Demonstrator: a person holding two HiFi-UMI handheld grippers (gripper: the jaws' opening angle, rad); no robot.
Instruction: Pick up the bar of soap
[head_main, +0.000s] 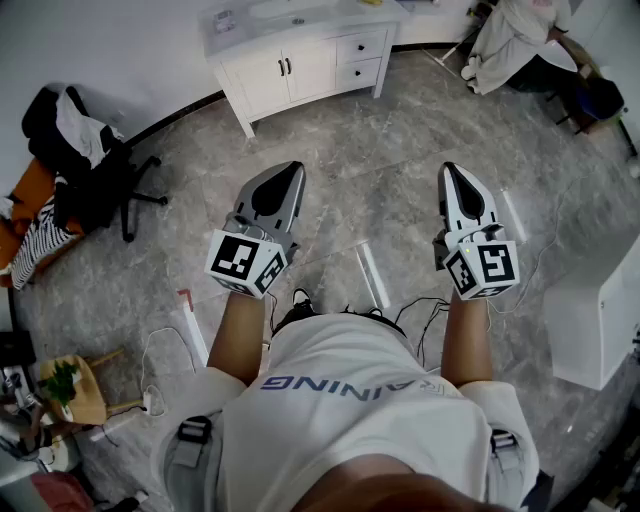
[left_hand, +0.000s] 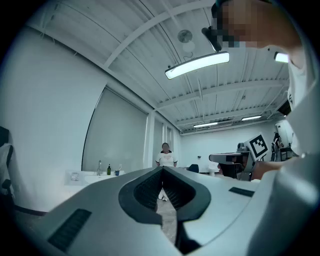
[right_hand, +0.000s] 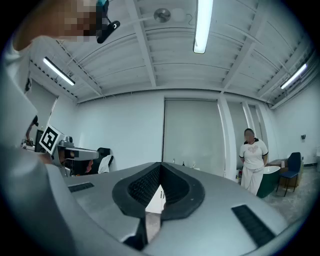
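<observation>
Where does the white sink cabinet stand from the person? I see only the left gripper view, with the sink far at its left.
Observer: In the head view the white cabinet stands ahead against the wall. Bare grey floor lies between it and the left gripper and right gripper.
Operator: How are the jaws of the right gripper?
Observer: The right gripper view shows them together, with nothing between them.
Operator: Is something on the floor close to the person?
Observer: Yes, dark cables lie on the floor just in front of the person.
</observation>
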